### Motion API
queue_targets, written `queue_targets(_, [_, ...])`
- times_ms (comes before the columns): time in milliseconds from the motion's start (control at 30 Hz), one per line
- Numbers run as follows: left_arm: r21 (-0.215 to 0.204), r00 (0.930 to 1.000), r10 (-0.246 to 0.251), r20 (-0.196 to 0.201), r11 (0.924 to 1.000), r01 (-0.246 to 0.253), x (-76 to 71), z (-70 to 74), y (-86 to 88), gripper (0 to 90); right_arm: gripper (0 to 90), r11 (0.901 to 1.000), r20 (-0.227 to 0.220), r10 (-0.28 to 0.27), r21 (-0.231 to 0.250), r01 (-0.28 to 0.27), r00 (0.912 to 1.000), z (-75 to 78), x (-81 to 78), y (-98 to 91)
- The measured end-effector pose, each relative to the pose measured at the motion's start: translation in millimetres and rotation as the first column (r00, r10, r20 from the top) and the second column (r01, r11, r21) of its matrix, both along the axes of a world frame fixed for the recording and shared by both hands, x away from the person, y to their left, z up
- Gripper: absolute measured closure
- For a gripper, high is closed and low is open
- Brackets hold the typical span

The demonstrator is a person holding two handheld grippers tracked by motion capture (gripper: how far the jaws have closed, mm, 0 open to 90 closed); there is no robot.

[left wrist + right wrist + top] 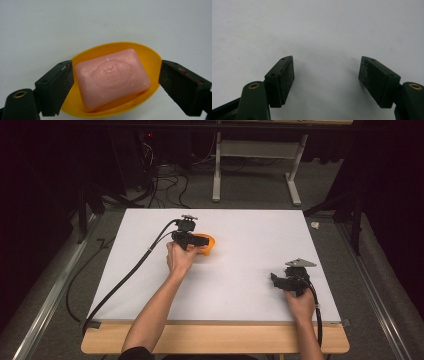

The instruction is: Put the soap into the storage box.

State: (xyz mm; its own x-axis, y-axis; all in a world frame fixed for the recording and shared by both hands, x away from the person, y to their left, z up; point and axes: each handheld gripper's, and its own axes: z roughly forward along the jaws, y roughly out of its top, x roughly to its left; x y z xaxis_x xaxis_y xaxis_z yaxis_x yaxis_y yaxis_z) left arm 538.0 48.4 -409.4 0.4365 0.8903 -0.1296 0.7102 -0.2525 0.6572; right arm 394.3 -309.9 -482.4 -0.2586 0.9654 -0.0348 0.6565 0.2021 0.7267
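Table (250, 285): one white-topped table with a wooden front edge; dark floor around it, with cables and a pale metal stand (255, 167) beyond the far edge.
Obstructions: nothing lies between either gripper and the dish; the white top around the dish is bare.
Soap dish (150, 60): one, orange-yellow and oval, resting on the table left of centre toward the far side (210, 242).
Soap (112, 77): one pink bar with an embossed stamp, lying flat inside the dish, slightly askew.
Left gripper (115, 82): held over the near side of the dish (192, 242); its jaws stand partly open, one on each side of the dish, with the soap between them. The right pad is clear of the dish rim; whether the left pad touches it I cannot tell. Nothing is gripped.
Right gripper (325, 80): well apart from the dish, near the table's right front (280, 280); jaws wide apart with bare white tabletop between them, holding nothing.
Count: two grippers, one dish, one soap bar.
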Motion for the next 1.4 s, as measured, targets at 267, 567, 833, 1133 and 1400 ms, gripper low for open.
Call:
queue_targets(267, [-0.017,0.9996,-0.007,0.029,0.9998,0.008,-5.5,8.8,12.9,14.8,29.2,1.0000,-0.006,0.000,0.002,0.000,1.0000,0.3,0.0,-0.3])
queue_targets(567, [-0.027,0.9964,-0.029,0.079,0.9991,0.032,-14.9,17.3,24.6,15.3,29.2,1.0000,-0.004,0.001,0.001,-0.001,1.0000,0.2,0.1,-0.3])
queue_targets(833, [-0.019,0.9914,-0.044,0.123,0.9987,0.047,-25.6,25.1,36.6,15.5,29.1,1.0000,-0.005,0.001,0.000,-0.001,1.0000,0.3,0.0,-0.3])
queue_targets(1133, [-0.045,0.9855,-0.042,0.165,0.9978,0.050,-38.2,35.2,55.2,16.0,29.2,1.0000,-0.001,0.000,0.000,0.000,1.0000,0.0,0.1,-0.1])
queue_targets(1400, [-0.055,0.9793,-0.041,0.198,0.9971,0.052,-51.1,43.0,71.7,16.3,29.1,1.0000,-0.002,0.000,-0.001,0.000,1.0000,0.1,-0.1,0.1])
